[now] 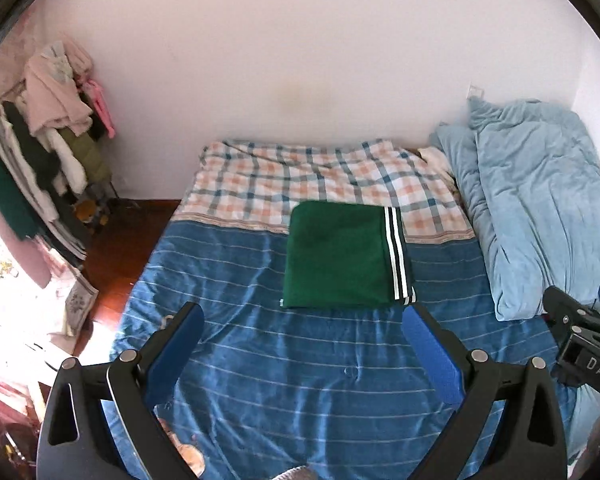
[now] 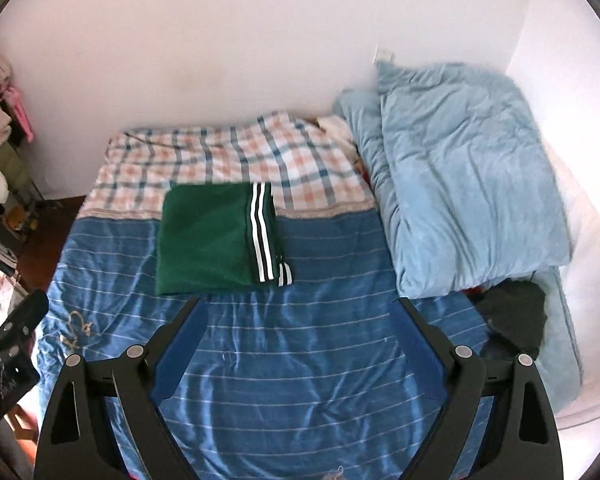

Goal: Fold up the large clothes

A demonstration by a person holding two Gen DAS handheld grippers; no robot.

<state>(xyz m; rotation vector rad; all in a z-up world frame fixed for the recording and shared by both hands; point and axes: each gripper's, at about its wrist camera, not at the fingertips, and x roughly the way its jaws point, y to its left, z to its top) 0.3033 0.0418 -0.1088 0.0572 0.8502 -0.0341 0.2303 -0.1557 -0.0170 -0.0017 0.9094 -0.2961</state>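
A green garment with white and black side stripes (image 1: pixel 340 256) lies folded into a flat rectangle in the middle of the bed; it also shows in the right wrist view (image 2: pixel 208 240). My left gripper (image 1: pixel 302 320) is open and empty, held above the blue striped bedcover (image 1: pixel 260 380) just in front of the garment. My right gripper (image 2: pixel 300 312) is open and empty too, above the bedcover (image 2: pixel 300 380) in front of and to the right of the garment. The right gripper's body shows at the right edge of the left wrist view (image 1: pixel 580 336).
A light blue duvet (image 2: pixel 460 176) is heaped along the bed's right side against the wall. A checked sheet (image 1: pixel 300 176) covers the bed's far end. A dark cloth (image 2: pixel 516 320) lies by the duvet. A rack of hanging clothes (image 1: pixel 48 140) stands at the left over wooden floor.
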